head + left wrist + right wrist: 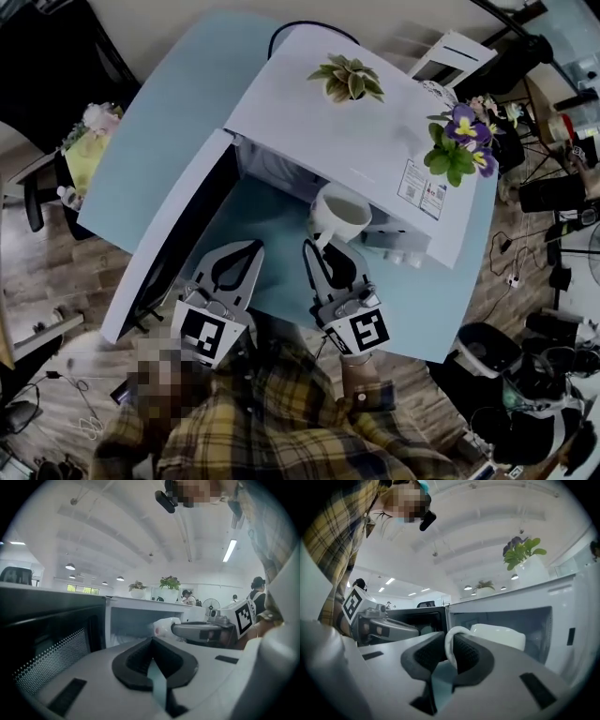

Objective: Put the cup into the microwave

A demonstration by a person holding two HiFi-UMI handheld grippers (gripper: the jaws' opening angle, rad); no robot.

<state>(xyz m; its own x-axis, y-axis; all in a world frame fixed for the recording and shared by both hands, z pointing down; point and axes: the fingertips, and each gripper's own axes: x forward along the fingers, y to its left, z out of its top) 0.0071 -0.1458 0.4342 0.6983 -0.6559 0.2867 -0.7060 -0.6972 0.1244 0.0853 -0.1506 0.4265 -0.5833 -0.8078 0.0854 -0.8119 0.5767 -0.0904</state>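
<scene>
Two grippers point away from the person at near centre: the left gripper (152,641), jaws together with nothing between them, and the right gripper (317,249), clamped on the handle (449,641) of the white cup (342,214). The cup sits at the mouth of the white microwave (361,141), whose door (173,239) stands swung open to the left. Beyond, a succulent (349,77) and a purple-flowered plant (459,141) stand on the microwave's top, all on a light-blue table (141,159).
</scene>
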